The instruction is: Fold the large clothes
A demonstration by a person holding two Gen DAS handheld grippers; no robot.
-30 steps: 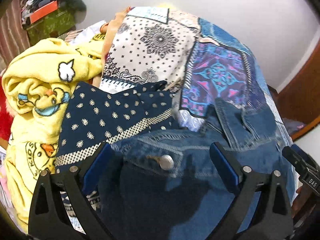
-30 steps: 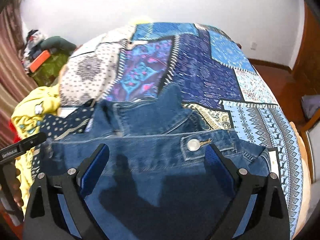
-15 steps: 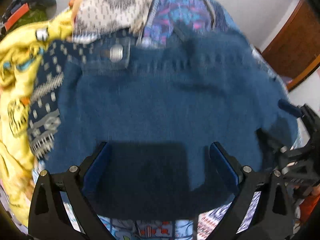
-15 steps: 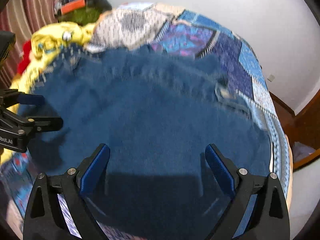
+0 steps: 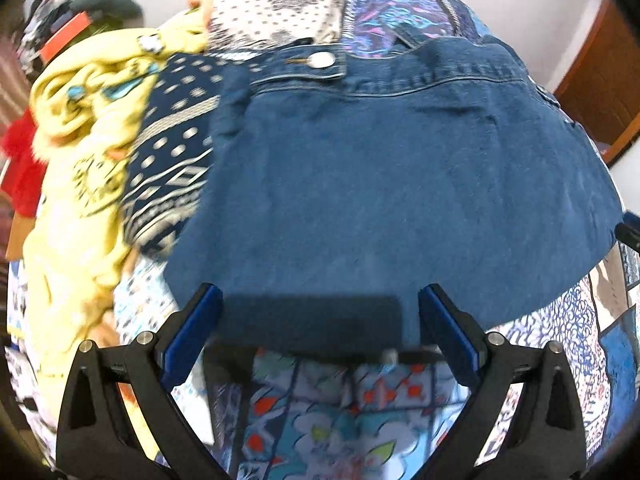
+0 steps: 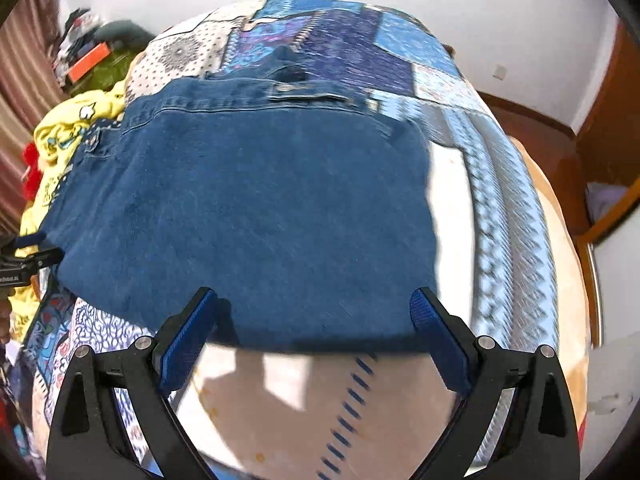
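A blue denim garment (image 5: 400, 184) lies folded flat on the patchwork bedspread (image 5: 328, 412), with its waistband and metal button (image 5: 321, 59) at the far edge. It also shows in the right wrist view (image 6: 256, 208). My left gripper (image 5: 320, 324) is open and empty, hovering over the near edge of the denim. My right gripper (image 6: 314, 326) is open and empty over the same near edge, further right. The left gripper's tip shows at the left edge of the right wrist view (image 6: 24, 258).
A crumpled yellow printed garment (image 5: 80, 152) and a navy patterned cloth (image 5: 172, 148) lie left of the denim. A red item (image 5: 20, 176) sits further left. Clutter (image 6: 92, 52) is piled by the far wall. A wooden bed frame (image 6: 600, 216) edges the right side.
Both grippers have pulled back toward me from the waistband to the near edge of the denim. The denim now lies flat with its back panel up.
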